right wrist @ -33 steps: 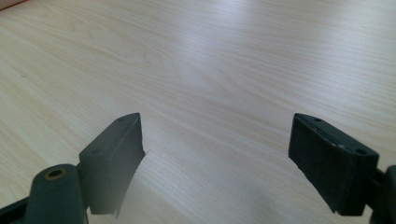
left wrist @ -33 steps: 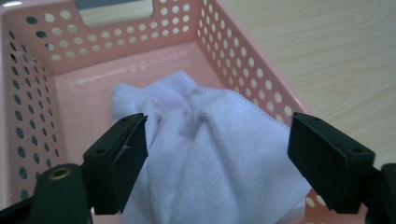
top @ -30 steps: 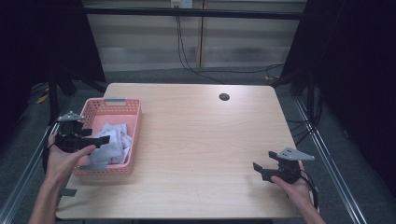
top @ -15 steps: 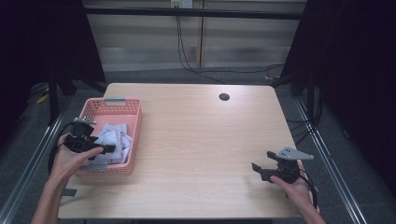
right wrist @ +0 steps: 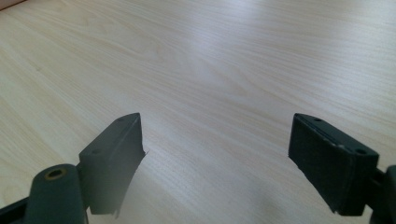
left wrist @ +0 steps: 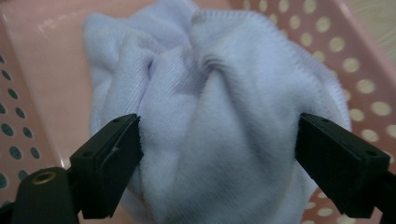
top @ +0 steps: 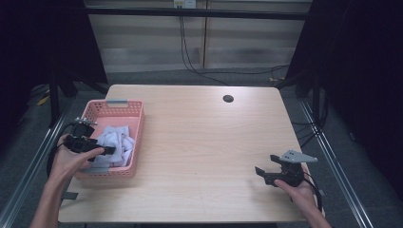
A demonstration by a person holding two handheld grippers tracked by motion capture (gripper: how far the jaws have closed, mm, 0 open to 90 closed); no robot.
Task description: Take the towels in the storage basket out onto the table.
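Both forearms are bare, with no sleeves in the high view. The left tool (top: 108, 150) is black, with a dark cable looping beside the wrist. The right tool (top: 260, 172) is black too, topped by a grey three-cornered plate (top: 298, 156). Each tool has two blocky black jaws, small round screw holes in their faces, and a brass-coloured ring at the base.
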